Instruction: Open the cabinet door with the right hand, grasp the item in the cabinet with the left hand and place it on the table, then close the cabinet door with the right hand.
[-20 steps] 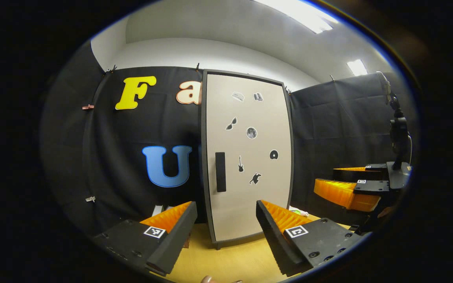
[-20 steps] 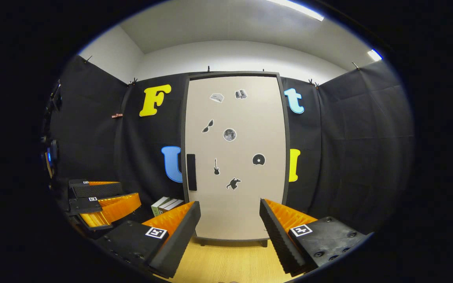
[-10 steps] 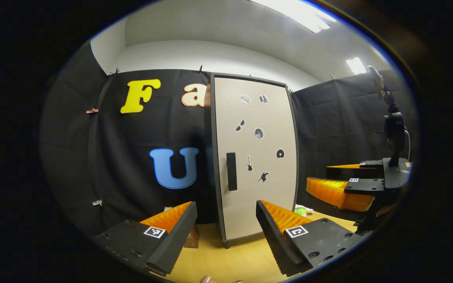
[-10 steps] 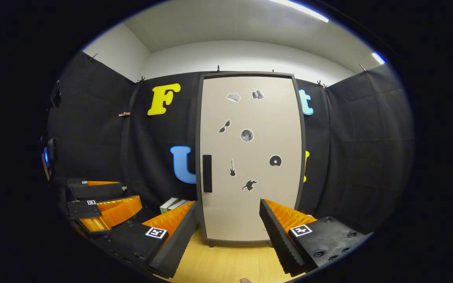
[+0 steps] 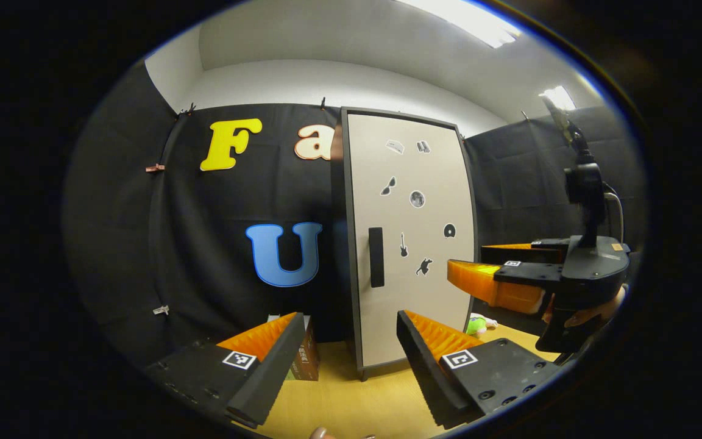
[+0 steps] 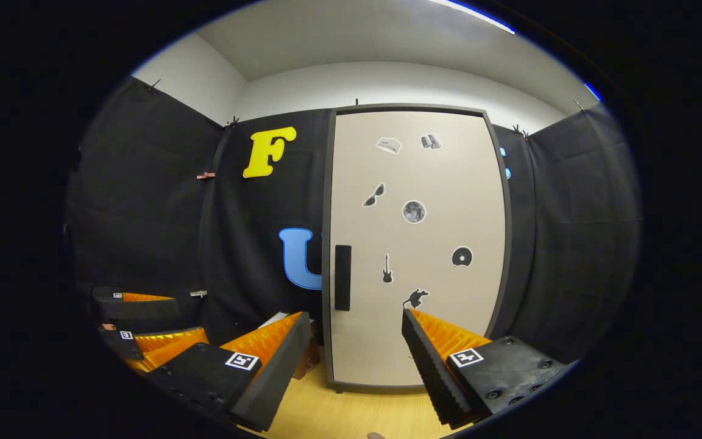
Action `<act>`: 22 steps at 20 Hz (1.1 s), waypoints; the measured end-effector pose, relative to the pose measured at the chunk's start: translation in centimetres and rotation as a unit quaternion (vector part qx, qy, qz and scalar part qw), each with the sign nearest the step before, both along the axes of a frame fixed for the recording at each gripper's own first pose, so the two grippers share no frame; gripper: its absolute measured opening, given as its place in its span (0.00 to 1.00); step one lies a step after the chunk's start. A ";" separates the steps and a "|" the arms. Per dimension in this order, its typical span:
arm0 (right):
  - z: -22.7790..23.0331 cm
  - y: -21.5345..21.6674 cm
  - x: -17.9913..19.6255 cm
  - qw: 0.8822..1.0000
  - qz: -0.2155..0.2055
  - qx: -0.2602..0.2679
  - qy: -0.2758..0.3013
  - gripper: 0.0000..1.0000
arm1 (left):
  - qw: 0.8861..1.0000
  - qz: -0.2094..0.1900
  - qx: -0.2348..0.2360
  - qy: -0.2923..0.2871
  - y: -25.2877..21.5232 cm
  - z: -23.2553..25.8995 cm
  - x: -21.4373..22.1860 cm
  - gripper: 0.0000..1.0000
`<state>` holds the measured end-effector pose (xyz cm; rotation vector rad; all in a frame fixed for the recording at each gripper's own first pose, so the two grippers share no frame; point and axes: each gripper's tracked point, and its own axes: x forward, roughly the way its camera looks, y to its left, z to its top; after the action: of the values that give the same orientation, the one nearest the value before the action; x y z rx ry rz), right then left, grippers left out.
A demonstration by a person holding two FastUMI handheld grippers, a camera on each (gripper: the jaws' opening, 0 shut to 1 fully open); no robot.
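Both grippers (image 5: pixel 351 341) (image 6: pixel 357 347) wide apart, empty.

Looking like a staged recording booth rather than a home: black cloth walls (image 6: pixel 144 201) hanging from clips, white room wall and ceiling light panels (image 5: pixel 467 18) showing above the cloth, a lone pale cabinet (image 6: pixel 415 244) carrying small stickers and standing on a bare wooden table (image 6: pixel 357 414).
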<state>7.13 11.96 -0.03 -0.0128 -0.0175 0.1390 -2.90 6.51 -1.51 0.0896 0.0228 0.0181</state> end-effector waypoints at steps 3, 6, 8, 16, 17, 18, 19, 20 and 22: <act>-0.3 1.1 3.3 1.000 0.007 0.013 -0.001 0.97 | 1.000 0.008 -0.012 -0.002 0.3 0.0 0.4 0.95; -0.6 2.1 7.0 1.000 0.008 0.011 -0.006 0.97 | 0.999 0.030 -0.015 0.002 1.1 -0.5 1.0 0.95; -1.2 2.8 9.3 1.000 0.007 0.009 -0.005 0.97 | 0.999 0.048 -0.005 0.006 1.6 -0.8 1.0 0.95; -4.0 3.5 16.7 1.000 -0.023 -0.002 0.000 0.93 | 0.995 0.100 0.006 -0.007 3.8 0.2 1.1 0.95; -4.2 3.6 17.3 1.000 -0.026 -0.002 0.000 0.92 | 0.994 0.109 0.003 -0.005 4.1 0.0 1.1 0.95; -4.3 3.7 18.0 1.000 -0.029 -0.003 -0.004 0.87 | 0.993 0.118 0.000 -0.002 4.4 -0.2 1.1 0.94; -4.2 4.0 18.5 1.000 -0.029 -0.004 -0.010 0.83 | 0.992 0.126 -0.001 0.000 4.7 -0.3 1.1 0.95; -4.4 4.3 18.9 1.000 -0.026 -0.007 -0.011 0.77 | 0.991 0.132 -0.002 0.003 4.9 -0.6 1.0 0.95; -4.9 4.6 19.8 0.999 -0.029 -0.012 -0.009 0.75 | 0.990 0.140 -0.002 0.008 5.3 -0.8 1.1 0.95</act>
<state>26.93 16.58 -4.90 -0.0376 -0.0326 0.0808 -1.77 11.76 -2.28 0.0821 0.0515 0.2989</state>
